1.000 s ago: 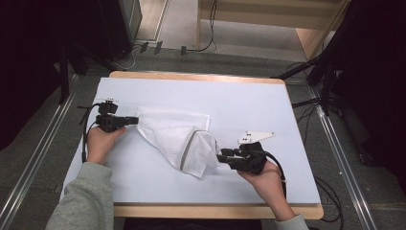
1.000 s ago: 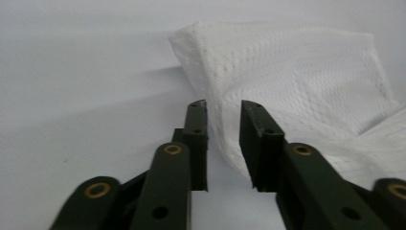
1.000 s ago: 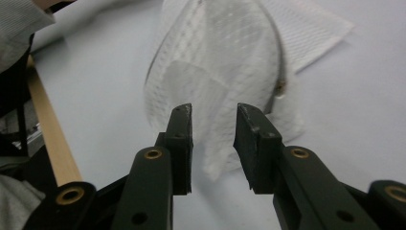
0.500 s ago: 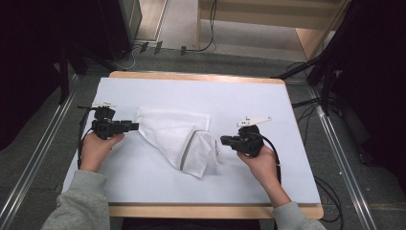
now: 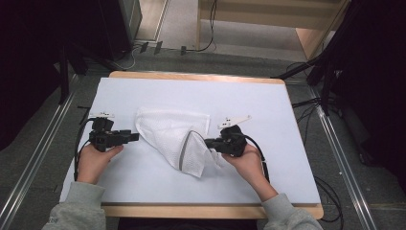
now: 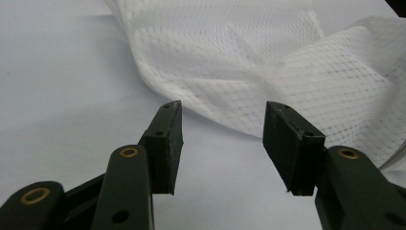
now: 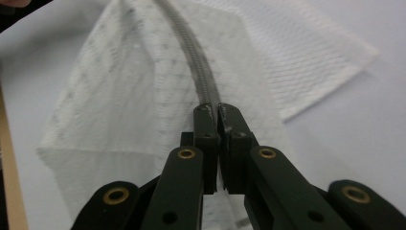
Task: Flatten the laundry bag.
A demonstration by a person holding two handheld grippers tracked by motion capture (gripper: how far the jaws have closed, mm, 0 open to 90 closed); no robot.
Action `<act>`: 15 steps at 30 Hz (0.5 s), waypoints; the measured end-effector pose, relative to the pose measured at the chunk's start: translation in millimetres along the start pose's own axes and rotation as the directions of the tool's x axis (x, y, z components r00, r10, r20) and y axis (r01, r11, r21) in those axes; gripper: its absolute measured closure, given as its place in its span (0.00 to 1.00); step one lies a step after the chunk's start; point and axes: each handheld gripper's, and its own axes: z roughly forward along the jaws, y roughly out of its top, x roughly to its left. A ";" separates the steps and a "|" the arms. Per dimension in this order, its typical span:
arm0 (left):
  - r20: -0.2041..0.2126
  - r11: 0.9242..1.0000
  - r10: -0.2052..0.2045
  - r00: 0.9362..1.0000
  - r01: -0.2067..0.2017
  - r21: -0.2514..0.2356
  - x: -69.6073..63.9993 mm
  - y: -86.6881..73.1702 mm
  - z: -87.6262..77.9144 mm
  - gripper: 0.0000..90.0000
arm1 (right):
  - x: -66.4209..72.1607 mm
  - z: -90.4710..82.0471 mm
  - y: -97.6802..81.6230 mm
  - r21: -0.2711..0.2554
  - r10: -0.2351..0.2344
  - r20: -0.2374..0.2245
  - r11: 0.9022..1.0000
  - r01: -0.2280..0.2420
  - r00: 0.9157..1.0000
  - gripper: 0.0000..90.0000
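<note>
A white mesh bag [image 5: 165,127] lies crumpled in the middle of the table [image 5: 268,110], its near half folded over along a grey zipper [image 5: 183,148]. My right gripper [image 5: 209,143] is at the bag's right side. In the right gripper view that gripper [image 7: 214,112] is shut on the end of the zipper [image 7: 191,67]. My left gripper [image 5: 135,136] sits just left of the bag, and its jaws have just been opening. In the left gripper view this gripper [image 6: 222,127] stands open with nothing between the pads, and the mesh edge [image 6: 230,72] lies just past the tips.
The table has a wooden rim [image 5: 191,210] along its front edge. Cables [image 5: 306,103] trail off the right side, and metal rails [image 5: 340,158] run along the floor on both sides. A wooden frame [image 5: 311,38] stands behind the table.
The right gripper moved left and away from the front edge and shut on the zipper end. The left gripper opened and drew slightly toward the front edge, off the bag's left edge.
</note>
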 end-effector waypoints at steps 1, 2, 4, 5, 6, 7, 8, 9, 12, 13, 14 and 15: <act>-0.002 1.000 0.003 1.000 -0.003 0.001 -0.8 -0.8 -0.9 0.55 | 3.6 2.3 -0.2 0.004 -0.002 -0.010 1.000 0.002 1.000 0.98; 0.000 1.000 -0.001 1.000 0.001 -0.001 -2.0 -1.6 -1.4 0.55 | 3.6 2.3 -0.2 0.004 -0.002 -0.010 1.000 0.002 1.000 0.98; 0.005 1.000 0.003 1.000 -0.003 -0.006 -5.1 -2.9 -1.5 0.55 | 10.5 8.2 -0.6 0.013 -0.019 -0.028 1.000 0.019 0.999 0.98; 0.008 1.000 0.005 1.000 -0.005 -0.007 -6.6 -3.2 -0.9 0.55 | 12.5 11.2 -1.0 0.012 -0.027 -0.041 1.000 0.027 0.999 0.98; 0.005 1.000 0.016 1.000 -0.016 -0.001 -8.0 -3.1 -0.6 0.55 | 14.8 12.7 -1.4 0.019 -0.019 -0.050 1.000 0.020 0.999 0.98; 0.006 1.000 0.016 1.000 -0.016 -0.003 -9.7 -3.0 0.6 0.55 | 16.8 15.3 -2.2 0.020 -0.026 -0.057 0.999 0.027 0.998 0.98; 0.010 1.000 0.022 1.000 -0.022 0.003 -10.4 -2.7 1.6 0.55 | 19.4 17.5 -2.8 0.025 -0.029 -0.063 0.999 0.030 0.998 0.98; 0.010 1.000 0.025 1.000 -0.025 0.005 -11.0 -2.4 3.3 0.55 | 22.2 19.8 -3.8 0.032 -0.027 -0.070 0.999 0.029 0.997 0.98; 0.008 0.999 0.028 1.000 -0.028 0.016 -10.5 -1.9 6.7 0.54 | 30.5 26.0 -6.2 0.047 -0.031 -0.096 0.998 0.035 0.995 0.98; 0.007 0.999 0.029 1.000 -0.029 0.016 -10.1 -1.7 7.5 0.54 | 32.0 27.5 -6.8 0.048 -0.033 -0.107 0.998 0.038 0.994 0.98; 0.007 0.999 0.028 1.000 -0.028 0.016 -9.3 -1.5 8.4 0.54 | 34.3 29.2 -7.5 0.052 -0.035 -0.111 0.998 0.041 0.993 0.98; 0.006 1.000 0.027 1.000 -0.027 0.016 -8.4 -1.3 9.1 0.54 | 36.7 31.1 -8.3 0.056 -0.040 -0.117 0.997 0.047 0.992 0.97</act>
